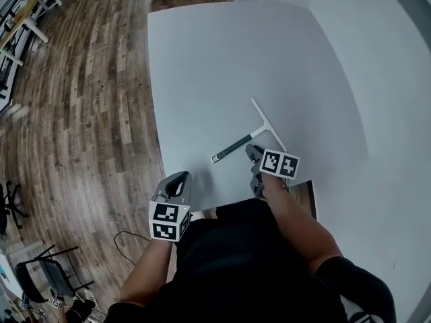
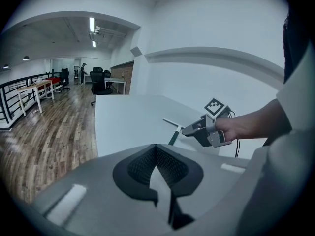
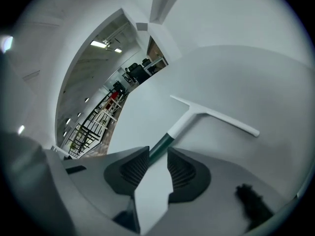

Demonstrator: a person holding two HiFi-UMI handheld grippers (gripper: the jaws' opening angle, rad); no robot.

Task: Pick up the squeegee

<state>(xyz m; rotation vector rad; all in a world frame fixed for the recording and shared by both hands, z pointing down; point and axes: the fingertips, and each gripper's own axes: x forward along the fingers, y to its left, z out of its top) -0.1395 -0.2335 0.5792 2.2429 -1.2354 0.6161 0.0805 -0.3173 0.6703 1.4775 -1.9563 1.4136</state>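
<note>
1. The squeegee (image 1: 242,142) lies flat on the tabletop (image 1: 222,66), close to the near edge and on the person's right side.
2. In the head view its long axis, the handle, runs from 8 o'clock to 2 o'clock. The free end points to 8 o'clock and the blade sits at the 2 o'clock end.
3. The blade crosses the handle like the bar of a T, running from about 11 o'clock to 5 o'clock.
4. It is a thin, straight, white strip on a white neck. The grip is a slim dark green rod with a pale cap at its tip.
5. The tabletop is pale grey, smooth and matt, with rounded corners. At its 9 o'clock side lies a floor (image 1: 81,113) of brown wooden planks.
6. The right gripper (image 3: 157,154) is released, its ribbed black pads apart. The green grip reaches into the gap at their tips, but the pads are not pressing on it.
7. The left gripper (image 2: 156,149) is clenched tip to tip on nothing, at the tabletop's near edge, at 8 o'clock of the squeegee.
</note>
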